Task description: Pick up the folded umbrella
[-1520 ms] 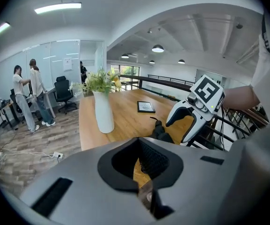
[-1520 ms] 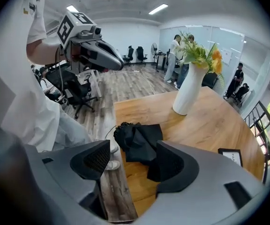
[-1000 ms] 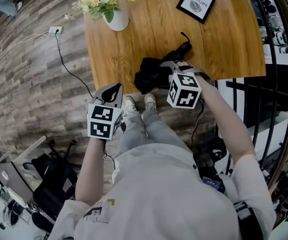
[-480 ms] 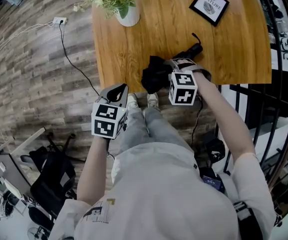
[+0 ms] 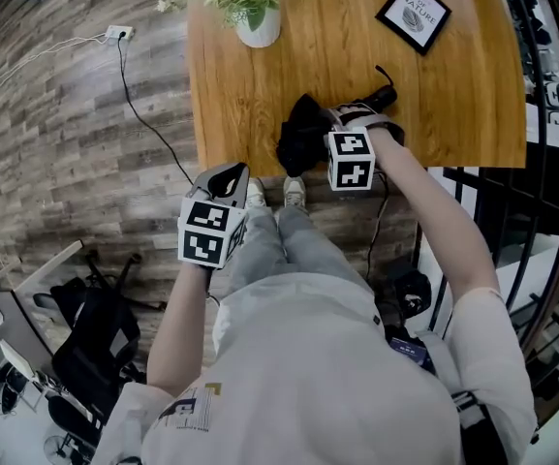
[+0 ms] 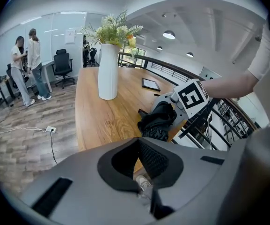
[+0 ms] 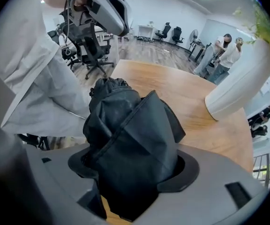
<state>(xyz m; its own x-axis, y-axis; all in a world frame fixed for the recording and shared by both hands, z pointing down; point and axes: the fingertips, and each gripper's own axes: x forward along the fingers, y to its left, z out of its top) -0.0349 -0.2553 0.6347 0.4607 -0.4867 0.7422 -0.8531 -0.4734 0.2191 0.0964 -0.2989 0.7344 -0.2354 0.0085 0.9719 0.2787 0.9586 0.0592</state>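
The folded black umbrella (image 5: pixel 303 136) lies crumpled at the near edge of the wooden table (image 5: pixel 260 95), its handle (image 5: pixel 386 95) pointing to the far right. My right gripper (image 5: pixel 357 116) points steeply down over it, and its jaws are opening. In the right gripper view the black fabric (image 7: pixel 130 139) fills the gap of the right gripper (image 7: pixel 132 170), with the jaws standing wide on either side. My left gripper (image 5: pixel 226 174) hangs off the table over the floor, shut on nothing. From the left gripper (image 6: pixel 137 142) the umbrella (image 6: pixel 158 121) shows ahead to the right.
A white vase of flowers (image 5: pixel 258 29) stands at the table's far left. A framed picture (image 5: pixel 413 15) lies at the far right. A black railing (image 5: pixel 482 192) runs along the right. A cable (image 5: pixel 143 105) crosses the floor on the left. An office chair (image 5: pixel 95 337) stands behind me.
My right gripper has come down onto the umbrella and rolled a little. The left gripper has hardly shifted.
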